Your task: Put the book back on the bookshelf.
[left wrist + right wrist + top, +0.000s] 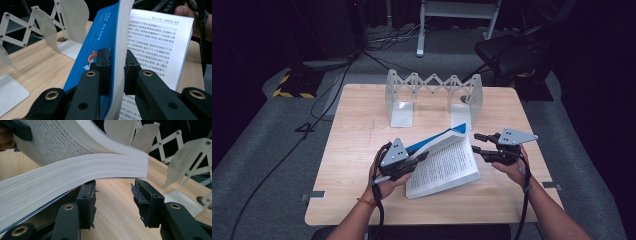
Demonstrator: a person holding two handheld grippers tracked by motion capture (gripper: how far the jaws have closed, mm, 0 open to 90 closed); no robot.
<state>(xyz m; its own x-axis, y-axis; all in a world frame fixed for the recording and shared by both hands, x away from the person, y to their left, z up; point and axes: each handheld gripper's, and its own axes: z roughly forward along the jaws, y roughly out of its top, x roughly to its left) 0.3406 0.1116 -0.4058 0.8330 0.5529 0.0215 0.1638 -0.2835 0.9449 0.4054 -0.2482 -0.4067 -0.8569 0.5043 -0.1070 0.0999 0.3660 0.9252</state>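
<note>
My L gripper (422,157) sat nearest, jaws pinched on the front section of the open paperback book (447,162): one pad on the blue cover (100,45), the other on the inside page, w/ that cover & a thin block of pages lifted up on edge. The rest of the book lay open on the wooden table (362,145), printed page facing up, roughly center & toward my side. My R gripper (479,142) was just beside the book's right edge; jaws spread apart, nothing between the pads, & the thick page block (75,177) hung just above them. Farther back stood the white accordion-style bookend rack (432,92), well apart from the book.
</note>
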